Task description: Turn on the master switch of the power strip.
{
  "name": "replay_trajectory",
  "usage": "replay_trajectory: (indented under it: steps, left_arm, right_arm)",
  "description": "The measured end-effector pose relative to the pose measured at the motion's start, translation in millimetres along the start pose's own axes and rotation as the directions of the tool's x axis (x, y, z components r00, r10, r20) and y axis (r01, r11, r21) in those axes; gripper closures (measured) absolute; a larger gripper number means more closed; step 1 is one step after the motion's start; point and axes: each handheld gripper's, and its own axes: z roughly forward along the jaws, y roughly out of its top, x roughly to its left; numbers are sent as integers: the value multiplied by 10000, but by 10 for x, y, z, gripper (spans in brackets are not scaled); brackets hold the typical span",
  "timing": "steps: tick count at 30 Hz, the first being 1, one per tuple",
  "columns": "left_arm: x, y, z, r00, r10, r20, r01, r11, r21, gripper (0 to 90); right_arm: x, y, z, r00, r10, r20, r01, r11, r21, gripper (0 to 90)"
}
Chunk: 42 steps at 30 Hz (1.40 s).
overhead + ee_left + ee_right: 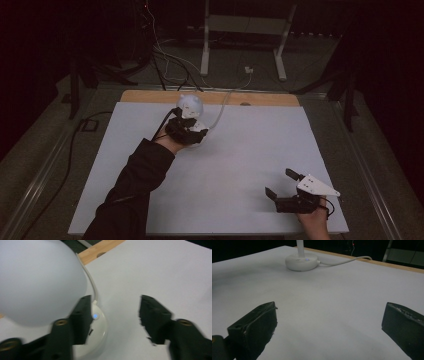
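One white lamp [190,107] stood at the far left of the white table [240,160], with one round base [301,262], one lit blue button [95,316] and one white cable [347,260]. The left gripper [113,315], jaws spread, hovered at the base. The right gripper [283,184], also spread, held nothing near the front right corner.

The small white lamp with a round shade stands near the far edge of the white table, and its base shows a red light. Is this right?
Not quite: the light on the round base is blue, as the left gripper view shows. The small white lamp does stand near the white table's far edge.
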Motion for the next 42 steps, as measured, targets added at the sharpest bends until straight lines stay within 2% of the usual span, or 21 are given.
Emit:
replay_trajectory:
  steps: [1, 2, 3, 6, 8, 9, 10, 13, 17, 24, 35, 42]
  left_arm:
    - [6, -16, -32, 9999, -11, 110, 11, 10000, 13, 349]
    - [11, -34, -60, 9999, -30, 132, 29, 10000, 55, 349]
    - [12, -54, -84, 9999, -61, 147, 59, 9999, 119, 261]
    - [38, -159, -177, 9994, -182, 311, 170, 9990, 405, 162]
    - [49, -187, -205, 9989, -265, 396, 248, 9987, 437, 102]
    - [66, -213, -232, 9982, -329, 505, 305, 9984, 476, 102]
    - [85, -239, -264, 9971, -378, 667, 348, 9984, 456, 20]
    - [130, -330, -364, 9957, -454, 814, 422, 9983, 402, 9]
    - [181, -477, -462, 9955, -607, 726, 584, 9978, 329, 3]
    - [216, -807, -518, 9937, -805, 778, 765, 9956, 538, 3]
    - [117, -1321, -499, 9905, -743, 1160, 630, 9932, 982, 3]
    - [18, -1605, -510, 9896, -406, 1380, 236, 9922, 1228, 3]
  right_arm:
    - [1, 0, 2, 10000, -23, 11, 23, 10000, 3, 0]
    - [1, 0, 2, 10000, -23, 11, 23, 10000, 3, 0]
    - [7, 2, 4, 10000, -2, 8, 2, 10000, 25, 0]
    - [12, 1, 7, 10000, -3, 26, 3, 10000, 48, 0]
    - [12, 1, 7, 10000, -5, 43, 5, 10000, 47, 0]
    - [12, 1, 7, 10000, -5, 43, 5, 10000, 47, 0]
    - [10, 1, 7, 10000, -1, 62, 1, 10000, 42, 0]
    - [9, 0, 9, 10000, 5, 72, -5, 10000, 44, 0]
    - [10, -1, 11, 10000, 8, 73, -8, 10000, 55, 0]
    - [13, -3, 21, 10000, -19, 87, 18, 9999, 107, 0]
    - [20, -8, 36, 10000, -41, 82, 39, 9998, 182, 0]
    - [26, -8, 39, 10000, -58, 72, 56, 9998, 206, 0]
